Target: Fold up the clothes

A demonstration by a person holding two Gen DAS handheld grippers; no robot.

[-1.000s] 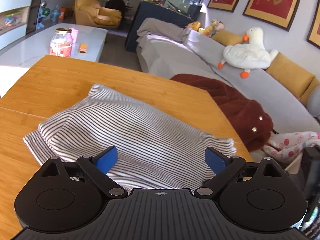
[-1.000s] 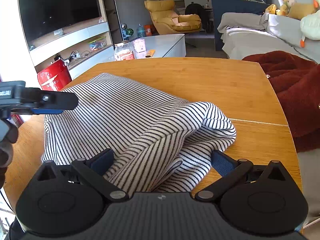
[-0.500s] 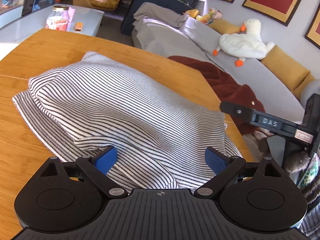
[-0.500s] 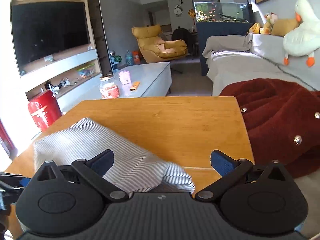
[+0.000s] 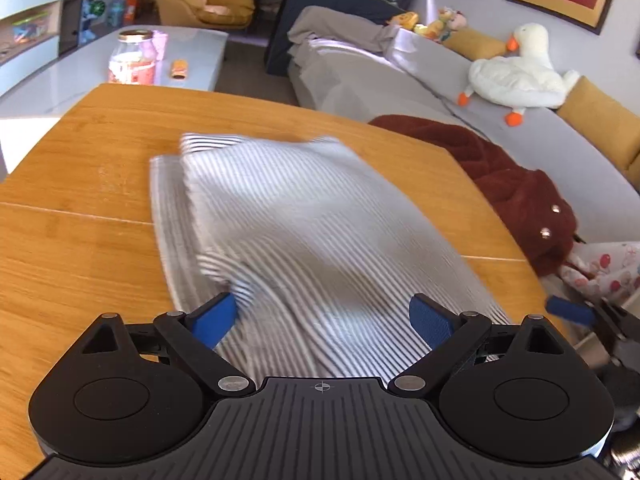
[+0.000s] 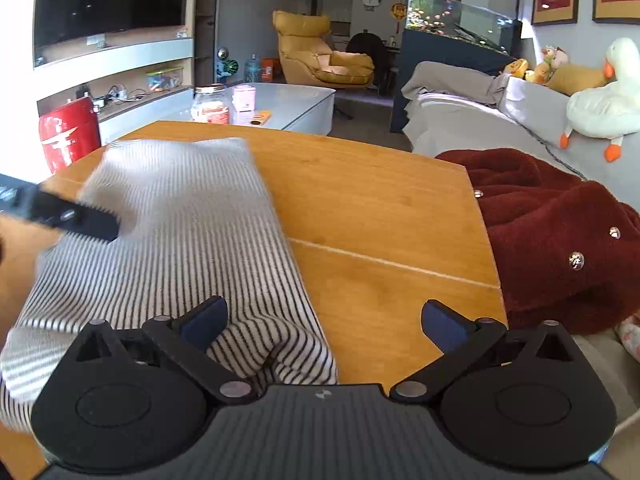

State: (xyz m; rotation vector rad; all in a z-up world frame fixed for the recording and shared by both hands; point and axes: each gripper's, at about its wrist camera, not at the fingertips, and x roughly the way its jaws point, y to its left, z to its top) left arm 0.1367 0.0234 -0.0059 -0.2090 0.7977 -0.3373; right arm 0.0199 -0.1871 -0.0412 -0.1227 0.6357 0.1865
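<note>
A black-and-white striped garment [image 5: 304,224] lies folded in a long bundle on the wooden table [image 5: 80,248], blurred by motion. My left gripper [image 5: 324,316] hovers open over its near end, the cloth spread below and between the blue pads [image 5: 214,316]. In the right wrist view the garment [image 6: 180,220] fills the left side. My right gripper [image 6: 324,324] is open, with its left finger over the garment's near corner and its right finger over bare wood. The left gripper's black finger [image 6: 76,216] reaches over the cloth from the left.
A dark red fleece coat [image 6: 560,232] lies on the grey sofa [image 5: 400,80], against the table's right edge. A floral cloth [image 5: 600,268] sits below it. A jar [image 6: 210,106] stands on the white coffee table beyond. A white duck plush [image 5: 516,76] rests on the sofa back.
The garment now lies as a narrower, longer bundle, swung toward the table's far left. Both grippers stay open, and the right one has dropped back toward the cloth's near corner.
</note>
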